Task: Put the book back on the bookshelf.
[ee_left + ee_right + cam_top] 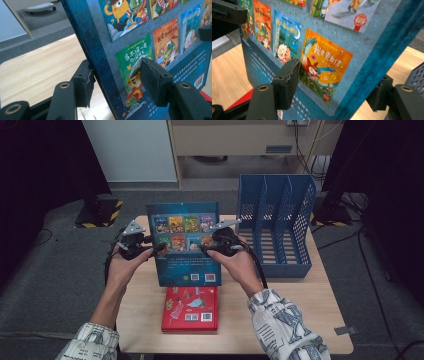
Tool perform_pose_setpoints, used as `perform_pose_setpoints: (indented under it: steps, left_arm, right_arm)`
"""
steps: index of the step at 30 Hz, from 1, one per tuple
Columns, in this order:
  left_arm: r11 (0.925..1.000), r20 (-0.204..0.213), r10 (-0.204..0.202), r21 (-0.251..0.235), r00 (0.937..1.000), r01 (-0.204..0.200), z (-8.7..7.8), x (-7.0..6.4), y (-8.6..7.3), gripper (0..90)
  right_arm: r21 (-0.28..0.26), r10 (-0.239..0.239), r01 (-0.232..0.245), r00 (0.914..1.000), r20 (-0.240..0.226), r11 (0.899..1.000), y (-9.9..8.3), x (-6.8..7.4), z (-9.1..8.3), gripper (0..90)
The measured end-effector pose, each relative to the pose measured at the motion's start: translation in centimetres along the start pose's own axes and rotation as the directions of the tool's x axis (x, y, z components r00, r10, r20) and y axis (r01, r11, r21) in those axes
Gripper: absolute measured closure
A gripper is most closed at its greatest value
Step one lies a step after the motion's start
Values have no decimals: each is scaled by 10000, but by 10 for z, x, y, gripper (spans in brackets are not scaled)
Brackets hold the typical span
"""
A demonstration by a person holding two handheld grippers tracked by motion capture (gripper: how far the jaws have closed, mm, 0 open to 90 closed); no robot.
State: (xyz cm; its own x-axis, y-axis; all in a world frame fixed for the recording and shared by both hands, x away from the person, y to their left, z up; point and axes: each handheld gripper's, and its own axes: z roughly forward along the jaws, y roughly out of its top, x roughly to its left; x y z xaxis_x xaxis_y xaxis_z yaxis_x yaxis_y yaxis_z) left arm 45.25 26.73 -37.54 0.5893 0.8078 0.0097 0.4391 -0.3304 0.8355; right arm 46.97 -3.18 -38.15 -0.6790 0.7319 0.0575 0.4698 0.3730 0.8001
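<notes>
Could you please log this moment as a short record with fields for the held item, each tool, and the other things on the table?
held item: blue book, upright, back cover toward the person
left tool: shut on the book's left edge
right tool: shut on the book's right edge
red book: flat on the table, near the person
file rack: blue, slots empty, right of the held book

Count: 2 books – blue book (186, 245), red book (190, 309); 1 blue file rack (276, 225); 2 grippers – left gripper (150, 249), right gripper (206, 246).
</notes>
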Motion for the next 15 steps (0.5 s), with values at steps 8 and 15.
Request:
perform_pose_setpoints:
  steps: [8,15]
  left_arm:
    - [9998,-222,117,-157,9997,-121,2,3,11,449]
    - [9993,-377,98,-361,9992,-112,1,4,16,446]
  right_arm:
    - [-223,-141,146,9996,232,9996,13,-5,2,363]
    - [-191,-269,275,9991,323,9994,16,-5,3,368]
